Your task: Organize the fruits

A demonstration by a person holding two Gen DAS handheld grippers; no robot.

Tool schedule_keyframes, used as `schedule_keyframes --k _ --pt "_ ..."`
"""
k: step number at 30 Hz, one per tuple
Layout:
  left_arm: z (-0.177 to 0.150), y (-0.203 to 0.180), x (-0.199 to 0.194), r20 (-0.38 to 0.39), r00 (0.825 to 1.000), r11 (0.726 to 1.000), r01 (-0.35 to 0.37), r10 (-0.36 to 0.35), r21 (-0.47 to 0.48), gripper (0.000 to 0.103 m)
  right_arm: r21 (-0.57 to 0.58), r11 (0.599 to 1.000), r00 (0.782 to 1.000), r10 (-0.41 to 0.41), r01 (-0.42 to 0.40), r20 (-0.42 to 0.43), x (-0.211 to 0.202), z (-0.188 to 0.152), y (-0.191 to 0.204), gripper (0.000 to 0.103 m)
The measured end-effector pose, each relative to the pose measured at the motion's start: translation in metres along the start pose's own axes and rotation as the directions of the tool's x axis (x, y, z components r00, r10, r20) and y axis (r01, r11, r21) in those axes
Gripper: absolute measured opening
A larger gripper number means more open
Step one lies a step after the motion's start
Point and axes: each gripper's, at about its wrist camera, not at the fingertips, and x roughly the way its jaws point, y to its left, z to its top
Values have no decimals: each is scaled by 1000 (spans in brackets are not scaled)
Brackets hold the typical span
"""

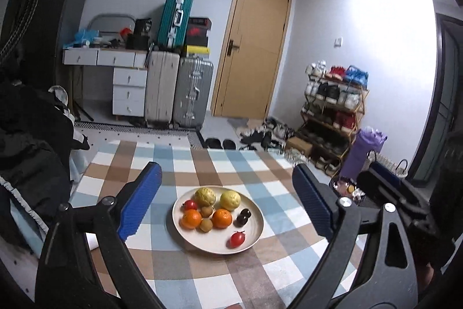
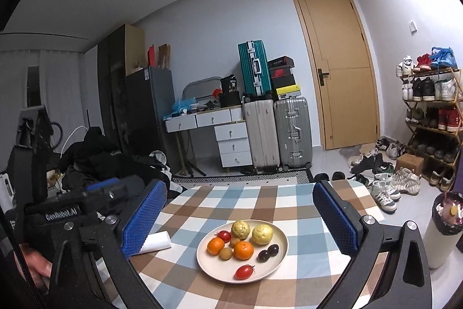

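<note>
The left gripper point(image 1: 225, 193) has its jaws spread wide with nothing between them; the right gripper point(image 2: 240, 217) likewise. Ahead of both and below them, the cream plate point(image 1: 251, 239) sits on the checked tablecloth point(image 1: 202, 167). It carries, from left to right, a small tomato point(image 1: 190, 204), two oranges point(image 1: 191, 218), three brown fruits point(image 1: 206, 211), two yellow-green guavas point(image 1: 205, 196), two dark plums point(image 1: 244, 215) and, near the front rim, a red tomato point(image 1: 236, 239). Bare cloth surrounds the plate on every side. A white roll point(image 2: 157, 241) lies left of the plate, just beside the right gripper's left pad.
</note>
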Motion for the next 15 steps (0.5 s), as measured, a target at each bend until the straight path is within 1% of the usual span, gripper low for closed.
schedule_keyframes --k 3,5,7,12,15 --pt "-2 2 -18 59 997 998 -55 55 -4 97 -14 1000 1000 -13 13 -2 -9 -3 5 103" --pt "-6 4 -29 96 992 997 -81 80 5 98 -32 999 999 -36 36 -14 -15 -7 9 103" --pt "-12 5 -39 144 983 993 -117 112 24 98 -47 997 998 -55 54 -24 -17 -10 12 103" --pt "-32 10 -54 207 968 986 -158 142 61 99 -59 995 997 -76 75 -14 -26 -22 13 103" --pt "-45 14 -57 250 953 977 -197 172 79 100 -115 986 992 -123 122 2 -28 -35 17 103"
